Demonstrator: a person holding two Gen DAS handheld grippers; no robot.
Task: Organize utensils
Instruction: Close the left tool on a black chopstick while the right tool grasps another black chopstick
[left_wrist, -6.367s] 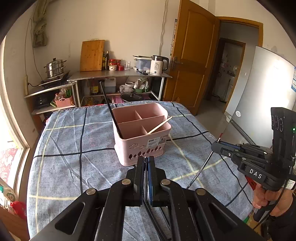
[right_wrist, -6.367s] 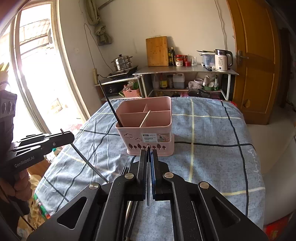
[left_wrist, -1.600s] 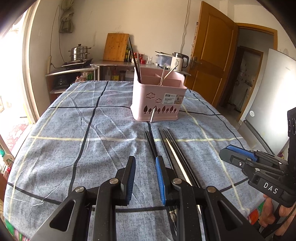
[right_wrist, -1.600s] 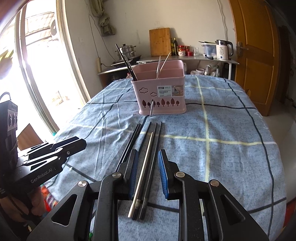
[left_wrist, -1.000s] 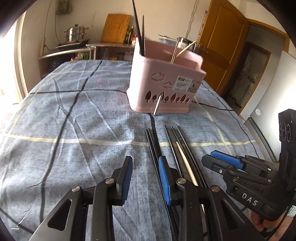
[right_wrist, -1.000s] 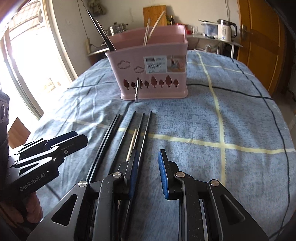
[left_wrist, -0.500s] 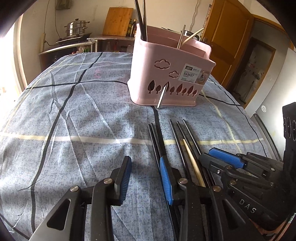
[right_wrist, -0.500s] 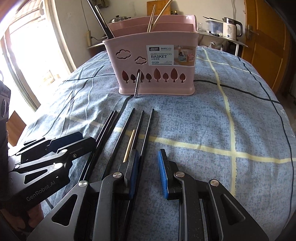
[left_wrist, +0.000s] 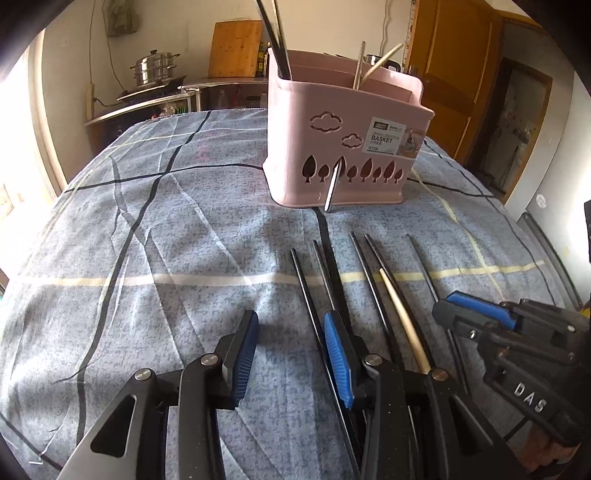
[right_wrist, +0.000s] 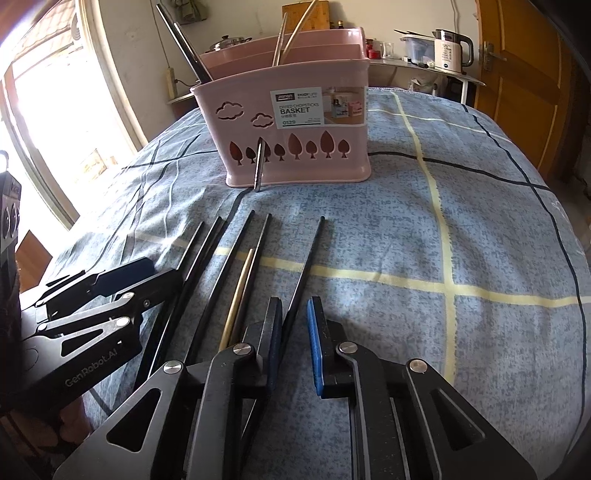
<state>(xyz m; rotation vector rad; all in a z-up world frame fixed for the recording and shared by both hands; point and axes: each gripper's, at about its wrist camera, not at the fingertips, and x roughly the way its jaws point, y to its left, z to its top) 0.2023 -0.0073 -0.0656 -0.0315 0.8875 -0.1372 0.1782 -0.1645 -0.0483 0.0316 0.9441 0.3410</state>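
A pink chopstick basket (left_wrist: 343, 147) (right_wrist: 291, 129) stands on the blue checked cloth and holds a few black, metal and wooden chopsticks. A metal chopstick (left_wrist: 332, 184) (right_wrist: 258, 166) sticks out through a cutout in its front wall. Several black chopsticks (left_wrist: 325, 266) (right_wrist: 236, 243) and one wooden chopstick (left_wrist: 402, 317) (right_wrist: 240, 291) lie on the cloth before it. My left gripper (left_wrist: 290, 339) (right_wrist: 110, 284) is open, low over the cloth beside the leftmost black ones. My right gripper (right_wrist: 293, 325) (left_wrist: 458, 306) is open, its fingers either side of the rightmost black chopstick (right_wrist: 306, 266).
Behind the table stand a metal shelf with a kettle (right_wrist: 448, 50), a cutting board (left_wrist: 236, 51) and a steamer pot (left_wrist: 157, 72). A wooden door (left_wrist: 454, 70) is at the right, a bright window (right_wrist: 55, 122) at the left.
Both grippers have dropped low and moved forward to the chopsticks lying on the cloth. The right gripper now straddles the rightmost black chopstick. Earlier both were shut; both now stand open.
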